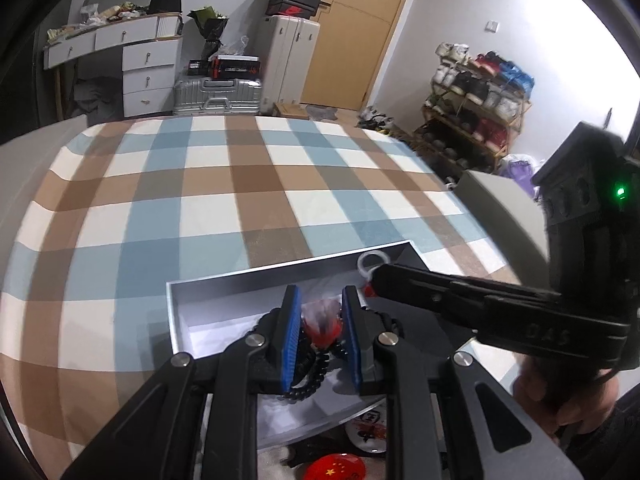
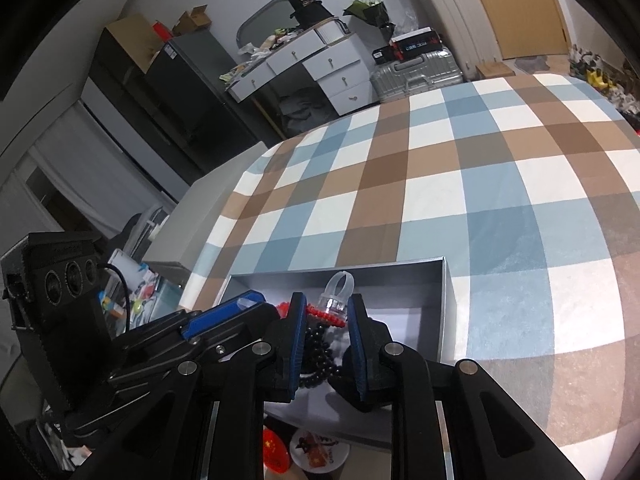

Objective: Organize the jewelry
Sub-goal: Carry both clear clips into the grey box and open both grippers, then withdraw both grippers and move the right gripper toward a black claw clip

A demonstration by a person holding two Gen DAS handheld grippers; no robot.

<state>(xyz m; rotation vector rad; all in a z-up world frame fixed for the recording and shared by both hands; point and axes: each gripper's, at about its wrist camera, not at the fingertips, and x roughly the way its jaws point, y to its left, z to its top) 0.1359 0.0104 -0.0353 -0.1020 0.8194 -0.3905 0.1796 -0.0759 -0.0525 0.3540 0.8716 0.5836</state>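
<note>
- An open grey cardboard box [image 2: 446,300] is sitting on the checked blue-brown-white cloth [image 2: 460,184].
- A black bead bracelet [image 2: 318,360] and clear plastic ring [image 2: 338,292] are lying inside it.

Both tools crowd the same open grey box [image 1: 208,280] at the near edge of the bed [image 1: 240,184]. The left hand-held gripper [image 1: 320,334] hangs over the box's middle, its fingers apart. The right hand-held gripper [image 2: 326,328] reaches in from the right, its tip at the far right corner, and bars that side. Inside, a clear ring [image 2: 338,292], a red bead string [image 2: 320,314] and a black bead bracelet [image 2: 320,360] fill the centre; the box's left part shows bare floor. Beyond the box the checked bed cover lies flat. Round badges [image 2: 276,454] sit on the near side of the box.
</note>
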